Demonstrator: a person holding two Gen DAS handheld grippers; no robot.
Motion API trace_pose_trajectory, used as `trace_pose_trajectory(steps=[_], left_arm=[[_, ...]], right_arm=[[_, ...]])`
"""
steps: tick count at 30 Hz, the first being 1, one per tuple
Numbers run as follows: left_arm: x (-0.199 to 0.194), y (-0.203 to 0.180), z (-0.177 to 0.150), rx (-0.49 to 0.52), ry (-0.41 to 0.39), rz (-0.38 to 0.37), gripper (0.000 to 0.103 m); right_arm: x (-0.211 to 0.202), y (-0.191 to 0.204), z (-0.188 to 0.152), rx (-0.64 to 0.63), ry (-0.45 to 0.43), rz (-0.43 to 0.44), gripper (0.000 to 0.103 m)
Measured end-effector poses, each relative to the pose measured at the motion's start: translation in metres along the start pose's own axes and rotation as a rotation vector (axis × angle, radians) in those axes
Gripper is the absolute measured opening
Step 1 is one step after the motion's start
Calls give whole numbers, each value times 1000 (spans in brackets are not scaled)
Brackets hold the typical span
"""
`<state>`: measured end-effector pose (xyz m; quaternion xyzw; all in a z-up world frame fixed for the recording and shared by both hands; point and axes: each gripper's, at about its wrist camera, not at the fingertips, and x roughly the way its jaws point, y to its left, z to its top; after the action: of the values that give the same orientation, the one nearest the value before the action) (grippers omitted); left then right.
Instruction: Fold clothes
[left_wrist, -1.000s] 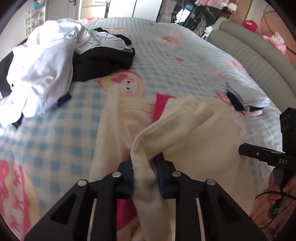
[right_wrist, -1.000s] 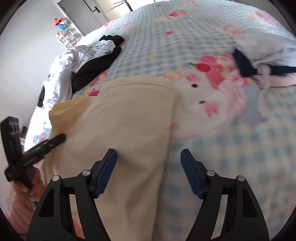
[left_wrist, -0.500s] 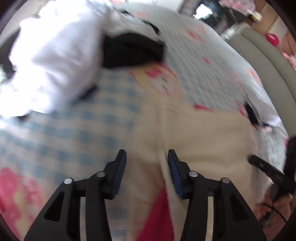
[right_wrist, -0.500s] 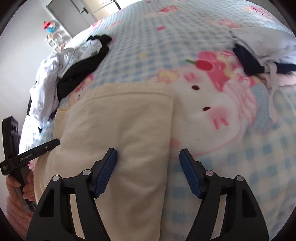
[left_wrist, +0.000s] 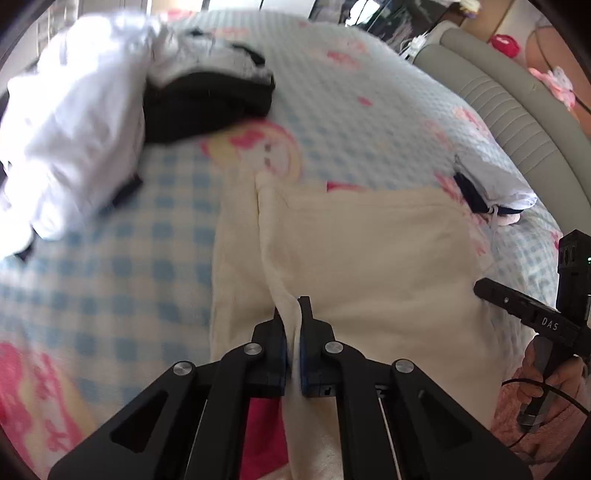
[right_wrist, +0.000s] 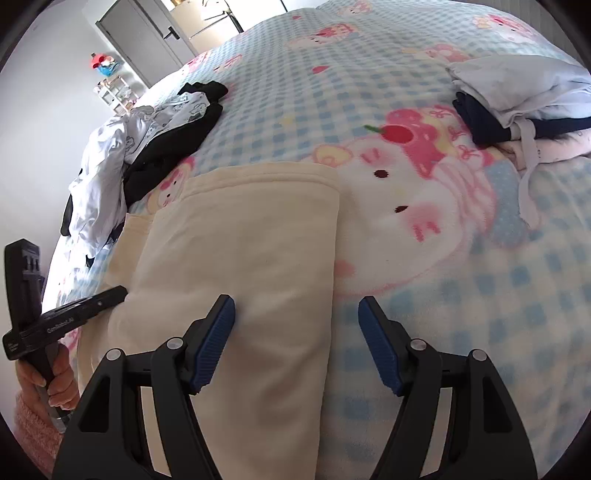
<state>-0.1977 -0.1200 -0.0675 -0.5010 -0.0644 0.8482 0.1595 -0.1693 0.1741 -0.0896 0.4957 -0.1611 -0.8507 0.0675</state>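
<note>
Since a second ago your left gripper (left_wrist: 293, 314) let go of the cream fold it held up, swung wide, shifted across the bed, and its jaws have just been closing: now they pinch a thin ridge of the cream garment (left_wrist: 369, 266) along its left fold, low centre of the left view. Cloth sits between the pads, so that counts as a grip.

Right gripper (right_wrist: 295, 332) is wide open and holds nothing. It hovers over the garment's right edge, low centre of the right view, left pad above the cream cloth, right pad above the blanket (right_wrist: 480, 295). It has barely moved.

Garment lies flat mid-bed, already folded in on its left side, a pink layer showing under it at the bottom of the left view. Unfolded pile (left_wrist: 74, 122) is upper left, well apart. Folded stack (right_wrist: 517, 96) is upper right in the right view.

For this step:
- Check you've caught the whole fold, not just the top layer. From here I can't tell.
- Close the right one on the matching edge before you lift.
- Lift both together, keep the cloth taut, lay it over square.
- Stay clear of the stack.
</note>
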Motion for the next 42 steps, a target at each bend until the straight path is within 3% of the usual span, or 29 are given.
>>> trace_pose_trajectory(steps=[2, 5, 8, 9, 10, 11, 12, 14, 16, 20, 23, 25, 28, 31, 35, 38, 40, 42], left_arm=[[-22, 3, 8, -4, -46, -16, 5], [-33, 12, 16, 18, -47, 47, 5], [-6, 32, 6, -7, 51, 119, 11], [8, 39, 1, -19, 103, 147, 15], [18, 46, -4, -41, 141, 174, 26], [17, 49, -6, -60, 144, 163, 28], [7, 51, -7, -81, 120, 146, 28], [-25, 56, -9, -131, 36, 114, 44], [-50, 64, -19, -189, -22, 61, 49], [-74, 62, -60, -241, -19, -69, 50], [-83, 57, -94, -265, 4, -139, 50], [-84, 53, -114, -268, 23, -183, 51], [-87, 46, -129, -273, -7, -194, 51], [-91, 39, -141, -278, -34, -195, 49], [-92, 31, -142, -270, -41, -95, 43], [-105, 22, -143, -230, -91, -62, 40], [-114, 17, -146, -200, -117, -92, 40], [-119, 22, -151, -245, -149, -205, 42]], right_arm=[[-4, 8, 2, -22, -13, 18, 71], [-13, 23, 9, -62, -58, 40, 71], [-5, 32, 12, -98, -53, 20, 71], [5, 31, 11, -104, -31, -7, 71], [17, 26, 8, -92, 0, -17, 71], [29, 22, 4, -78, 32, -27, 71], [31, 17, 1, -49, 46, -16, 71], [20, 9, -2, -2, 23, 22, 71], [4, 9, -4, -17, 0, 12, 71], [-21, 2, -18, 0, 11, 67, 71], [-31, 2, -35, 38, 72, 174, 71], [-37, 8, -50, 0, 83, 169, 71], [-33, 12, -73, -40, 120, 134, 71], [-32, 8, -90, -15, 156, 171, 71], [-31, 9, -101, -27, 177, 168, 71], [-36, 17, -104, -64, 173, 124, 71], [-38, 22, -107, -89, 171, 101, 71], [-38, 27, -109, -107, 175, 87, 71]])
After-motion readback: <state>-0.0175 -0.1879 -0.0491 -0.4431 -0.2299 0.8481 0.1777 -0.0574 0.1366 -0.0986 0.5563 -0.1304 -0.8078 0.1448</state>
